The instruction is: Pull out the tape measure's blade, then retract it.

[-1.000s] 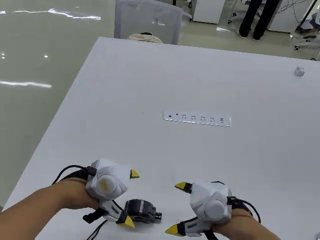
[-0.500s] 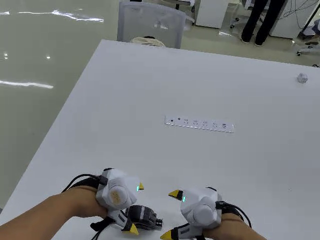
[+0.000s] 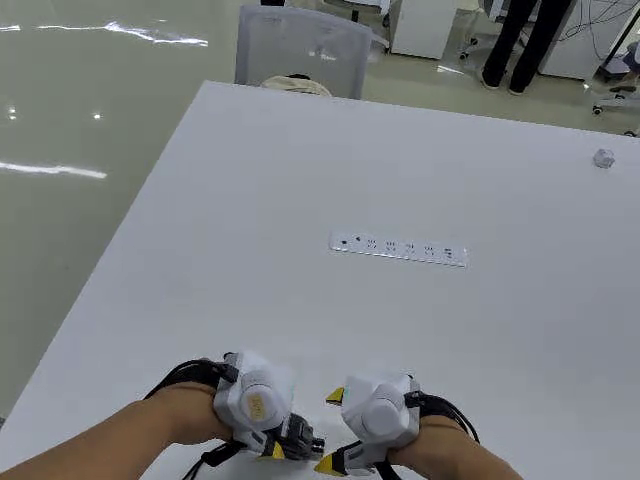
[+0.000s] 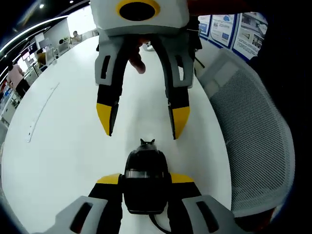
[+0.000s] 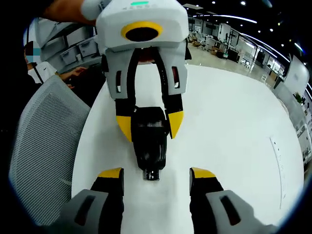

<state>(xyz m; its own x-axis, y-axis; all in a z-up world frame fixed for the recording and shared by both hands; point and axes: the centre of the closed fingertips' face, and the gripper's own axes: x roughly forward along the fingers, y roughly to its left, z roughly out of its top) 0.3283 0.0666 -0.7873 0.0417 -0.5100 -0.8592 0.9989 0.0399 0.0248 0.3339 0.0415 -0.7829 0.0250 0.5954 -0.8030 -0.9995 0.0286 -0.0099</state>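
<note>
My left gripper [image 4: 146, 179] clamps the tape measure [image 5: 148, 139], right gripper [image 4: 143, 123] jaws open at twelve o'clock; next, pinch the blade tip [image 5: 151, 174].

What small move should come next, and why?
Probably ease the right tongs forward and close them on the blade tip: the left tongs grip the tape measure, its tip faces the open right tongs, and no blade is out.
</note>
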